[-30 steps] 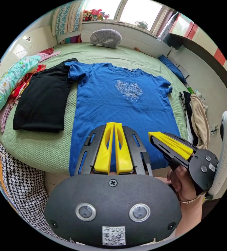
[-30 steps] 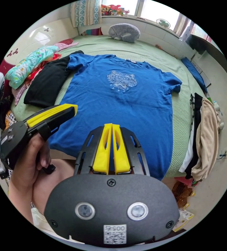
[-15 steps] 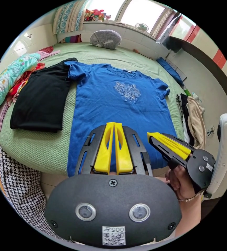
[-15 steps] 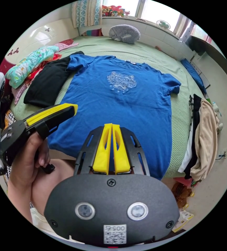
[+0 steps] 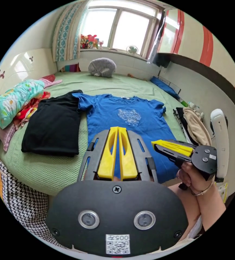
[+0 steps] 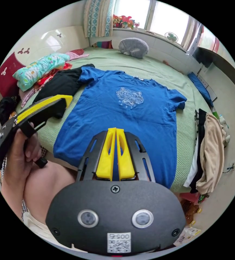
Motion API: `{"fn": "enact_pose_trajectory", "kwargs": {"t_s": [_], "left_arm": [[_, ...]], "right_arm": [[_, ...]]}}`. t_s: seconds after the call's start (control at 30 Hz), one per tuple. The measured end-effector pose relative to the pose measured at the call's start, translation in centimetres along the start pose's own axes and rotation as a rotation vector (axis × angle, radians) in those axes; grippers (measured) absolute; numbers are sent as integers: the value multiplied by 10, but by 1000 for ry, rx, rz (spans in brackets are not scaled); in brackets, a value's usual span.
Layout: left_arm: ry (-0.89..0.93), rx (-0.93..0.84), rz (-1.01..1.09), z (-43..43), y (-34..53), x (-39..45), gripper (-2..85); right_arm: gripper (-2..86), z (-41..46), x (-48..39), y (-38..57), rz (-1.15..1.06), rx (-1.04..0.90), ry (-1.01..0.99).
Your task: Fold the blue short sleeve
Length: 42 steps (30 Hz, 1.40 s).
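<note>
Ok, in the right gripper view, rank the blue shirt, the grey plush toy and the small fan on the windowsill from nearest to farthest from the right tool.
1. Blue shirt, spread flat just beyond the right tool.
2. Grey plush toy, at the bed's far edge.
3. Small fan, on the windowsill behind it.

My right hand-held gripper point(image 6: 115, 132) hovers above the near hem of the blue short sleeve point(image 6: 122, 111), jaws together, gripping nothing. The shirt lies flat on the bed point(image 6: 187, 119). My left hand-held gripper point(image 6: 66, 98) is at left.
</note>
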<state>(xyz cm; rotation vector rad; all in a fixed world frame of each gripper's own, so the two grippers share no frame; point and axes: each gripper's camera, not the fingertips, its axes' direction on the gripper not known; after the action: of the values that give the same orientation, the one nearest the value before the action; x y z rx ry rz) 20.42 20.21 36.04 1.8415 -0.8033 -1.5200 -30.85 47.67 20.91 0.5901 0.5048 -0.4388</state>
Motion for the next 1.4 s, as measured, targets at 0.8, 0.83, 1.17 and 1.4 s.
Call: {"fn": "enact_pose_trajectory", "kwargs": {"t_s": [0.8,0.83,1.17,1.4], "left_arm": [[-89,136,-372,43,-129,-181,0],[-69,110,-356,47,-134,-184,1],[25,-47,-267,98,-163,-197,42],[74,-79,-306,118,-175,-224,102]], "right_arm": [[20,-28,-1,-119,-143,214,-141],[35,-36,-5,-143,-154,280,-109],[112,4,-61,-336,-381,265,-244],[120,90,-84,-425,-380,40,-360]]}}
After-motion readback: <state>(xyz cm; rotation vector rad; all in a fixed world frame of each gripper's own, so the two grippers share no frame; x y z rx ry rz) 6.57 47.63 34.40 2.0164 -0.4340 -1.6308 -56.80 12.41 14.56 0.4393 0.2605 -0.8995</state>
